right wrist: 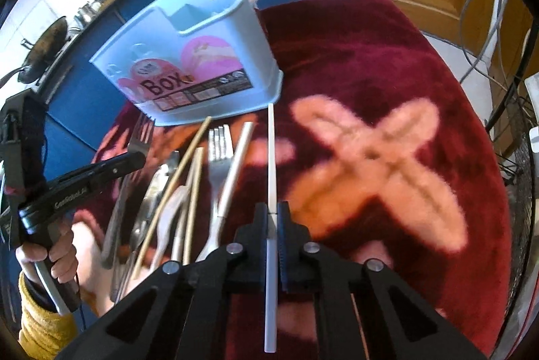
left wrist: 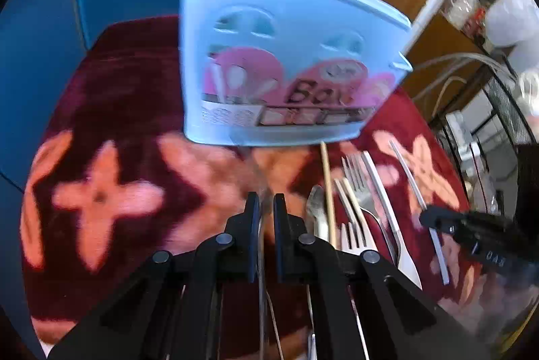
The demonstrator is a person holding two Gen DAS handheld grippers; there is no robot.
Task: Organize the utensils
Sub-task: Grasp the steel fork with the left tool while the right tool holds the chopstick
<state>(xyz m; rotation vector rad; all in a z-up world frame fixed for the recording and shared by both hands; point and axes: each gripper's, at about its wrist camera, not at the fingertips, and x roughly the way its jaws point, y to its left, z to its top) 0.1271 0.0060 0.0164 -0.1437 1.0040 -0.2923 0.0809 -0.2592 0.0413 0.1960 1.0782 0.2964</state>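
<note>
Right gripper (right wrist: 273, 218) pinches a white chopstick (right wrist: 271, 157) mid-length; left gripper (left wrist: 266, 211) clamps something thin. Both could pivot, missing the box (right wrist: 188, 56) at upper left.

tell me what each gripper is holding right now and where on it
The right gripper is shut on a white chopstick, gripped around mid-length. The left gripper is shut on a thin metal utensil, too blurred to identify.

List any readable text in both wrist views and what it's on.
"BOX": sticker on the pale blue utensil holder; in the left wrist view it blurs to "Bo".
"GenRobot.AI": side of the left gripper, roughly legible.
"DAS": body of the right gripper.
Fine print on the sticker: too small and blurred.
</note>
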